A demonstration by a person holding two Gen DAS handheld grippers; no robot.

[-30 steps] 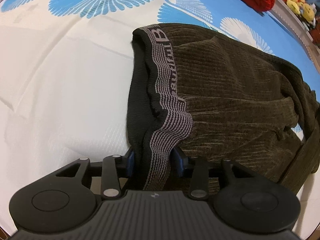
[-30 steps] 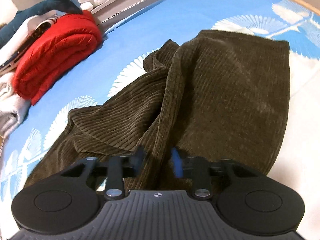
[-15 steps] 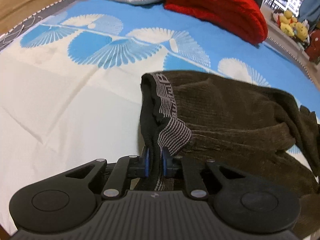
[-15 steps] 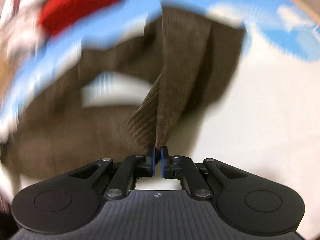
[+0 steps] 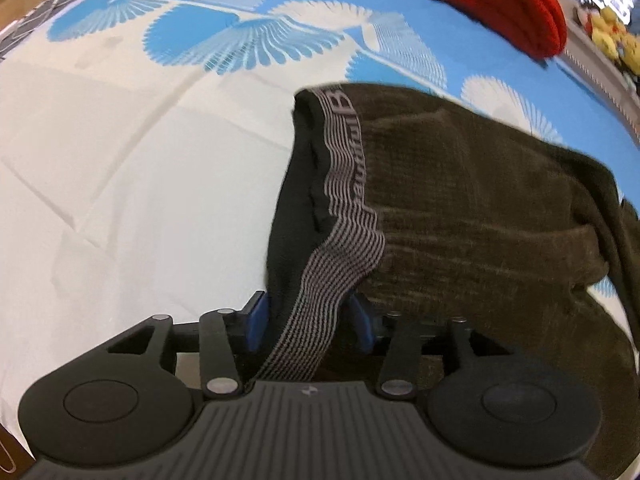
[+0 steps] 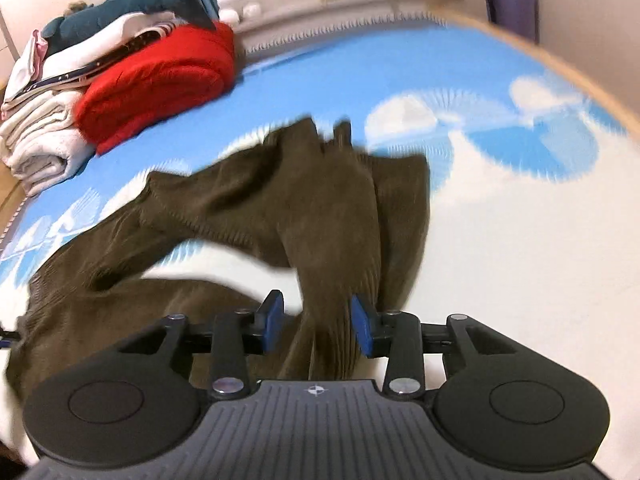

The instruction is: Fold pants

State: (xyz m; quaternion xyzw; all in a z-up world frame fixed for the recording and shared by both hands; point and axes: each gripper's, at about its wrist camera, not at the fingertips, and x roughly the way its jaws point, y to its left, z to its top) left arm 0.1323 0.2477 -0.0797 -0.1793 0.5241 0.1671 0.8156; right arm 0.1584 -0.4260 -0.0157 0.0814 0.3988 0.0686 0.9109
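Note:
Dark brown corduroy pants (image 5: 480,200) lie on the bed, their grey-striped waistband (image 5: 344,168) running down toward me. The left gripper (image 5: 309,324) sits at the near end of that waistband. Its jaws are opening, with the band loose between the blue pads. In the right wrist view a pant leg (image 6: 300,208) is bunched and draped toward the right gripper (image 6: 318,322). These jaws are opening too: a fold of the leg lies between them against the right pad, with a gap at the left pad.
The blue and white patterned bedsheet (image 5: 140,160) spreads to the left of the waistband. A folded red blanket (image 6: 160,76), a stack of white linen (image 6: 36,140) and a shark plush (image 6: 132,4) sit at the far side. The wooden bed edge (image 6: 560,64) curves at the right.
Both grippers were shut on the fabric half a second ago and now stand apart. The right gripper carried the pant leg sideways, and the leg now lies bunched over the rest.

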